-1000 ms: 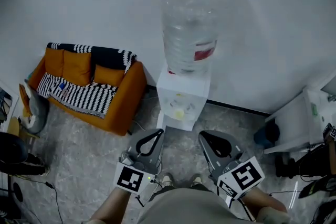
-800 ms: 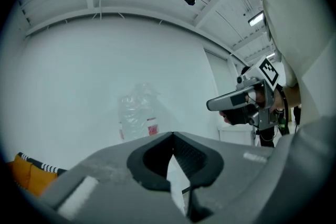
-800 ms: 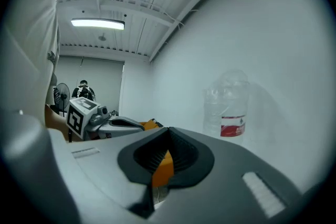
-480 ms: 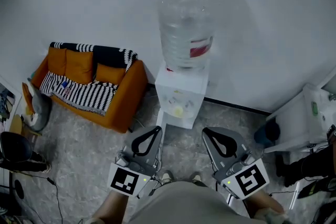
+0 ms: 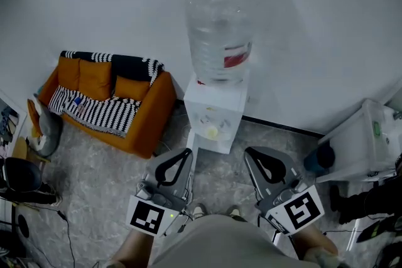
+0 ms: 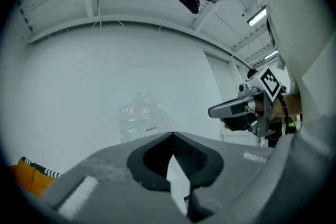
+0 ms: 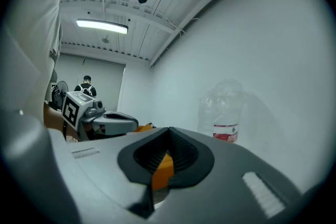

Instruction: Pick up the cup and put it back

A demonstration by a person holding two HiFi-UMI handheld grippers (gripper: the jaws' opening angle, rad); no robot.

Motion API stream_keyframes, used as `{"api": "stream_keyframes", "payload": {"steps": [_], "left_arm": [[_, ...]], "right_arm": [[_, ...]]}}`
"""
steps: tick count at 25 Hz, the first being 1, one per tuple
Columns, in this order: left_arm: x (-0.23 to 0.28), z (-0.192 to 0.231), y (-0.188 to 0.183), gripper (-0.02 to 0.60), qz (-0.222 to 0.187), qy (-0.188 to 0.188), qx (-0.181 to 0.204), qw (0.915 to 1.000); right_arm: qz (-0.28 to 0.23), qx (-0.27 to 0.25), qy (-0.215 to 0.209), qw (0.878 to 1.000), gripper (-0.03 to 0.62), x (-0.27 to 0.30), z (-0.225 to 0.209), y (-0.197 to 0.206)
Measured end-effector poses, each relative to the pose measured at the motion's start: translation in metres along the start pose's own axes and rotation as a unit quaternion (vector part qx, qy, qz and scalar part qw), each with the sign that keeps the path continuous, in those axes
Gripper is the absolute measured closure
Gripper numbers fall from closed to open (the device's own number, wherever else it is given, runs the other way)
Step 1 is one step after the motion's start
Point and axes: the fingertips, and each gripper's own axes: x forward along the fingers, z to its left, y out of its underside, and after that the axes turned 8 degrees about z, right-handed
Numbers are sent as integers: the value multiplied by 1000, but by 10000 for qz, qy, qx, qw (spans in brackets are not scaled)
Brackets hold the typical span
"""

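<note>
1. White water dispenser (image 5: 213, 103) stands on the floor (image 5: 100, 179) against the wall, with a large clear bottle (image 5: 217, 28) on top.
2. Small yellowish thing (image 5: 212, 132) sits in the dispenser's front recess; I cannot tell whether it is the cup.
3. My left tool (image 6: 173, 135) is closed, its tips meeting with nothing between them.
4. My right tool (image 7: 169, 128) is closed too, and empty.
5. Both tools point level toward the dispenser, side by side, and neither touches it.
6. Orange sofa (image 5: 147, 119) with a striped throw stands along the wall, left of the dispenser.
</note>
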Motion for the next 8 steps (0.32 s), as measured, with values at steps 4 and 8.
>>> {"api": "stream_keyframes", "payload": {"steps": [4,8], "left_arm": [[1,-3,-3,580,-27,-44,6,10000],[-1,-6,-4,580,-20,-56,-35,10000]], "right_arm": [[-32,68,8,10000,591,-2,-1,1],[21,74,-27,10000,591,-3,1,4]]}}
